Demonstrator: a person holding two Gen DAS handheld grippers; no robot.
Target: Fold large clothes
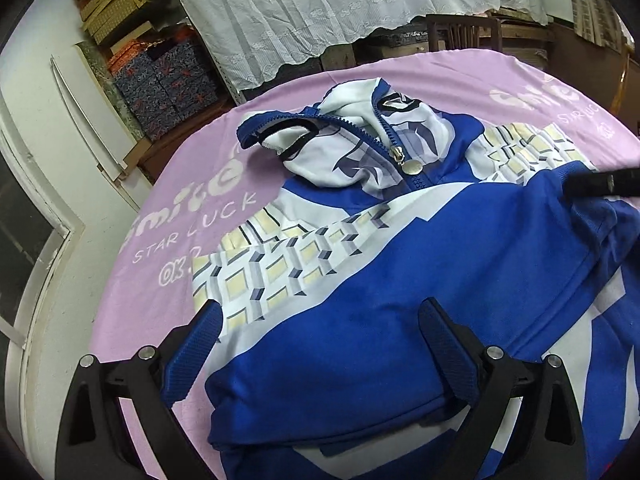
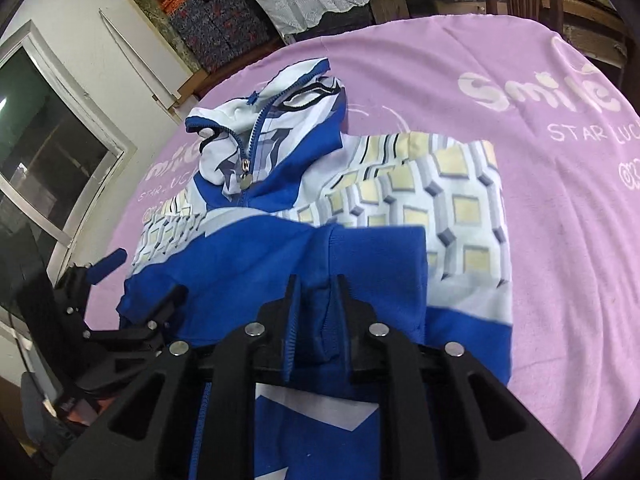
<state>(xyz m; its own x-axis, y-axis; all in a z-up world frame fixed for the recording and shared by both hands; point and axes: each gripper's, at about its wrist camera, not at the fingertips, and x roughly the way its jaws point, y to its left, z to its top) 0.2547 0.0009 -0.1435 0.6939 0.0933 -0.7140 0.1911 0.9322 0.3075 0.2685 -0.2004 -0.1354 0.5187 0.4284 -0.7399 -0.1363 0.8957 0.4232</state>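
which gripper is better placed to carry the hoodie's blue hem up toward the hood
Right. The right gripper is already shut on the hoodie hem fold, while the left gripper is open, straddling fabric without pinching it.

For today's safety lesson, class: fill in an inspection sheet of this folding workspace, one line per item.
Surface: pink cloth with white lettering covers the table.
Job's things: blue and white hoodie, zipped, hem folded up over the body.
Clutter: nothing seen.
Grippers: left gripper open over the hoodie's fold; right gripper shut on blue fabric.
Cables: nothing seen.
Surroundings: stacked boxes, lace curtain, window, wooden chair.
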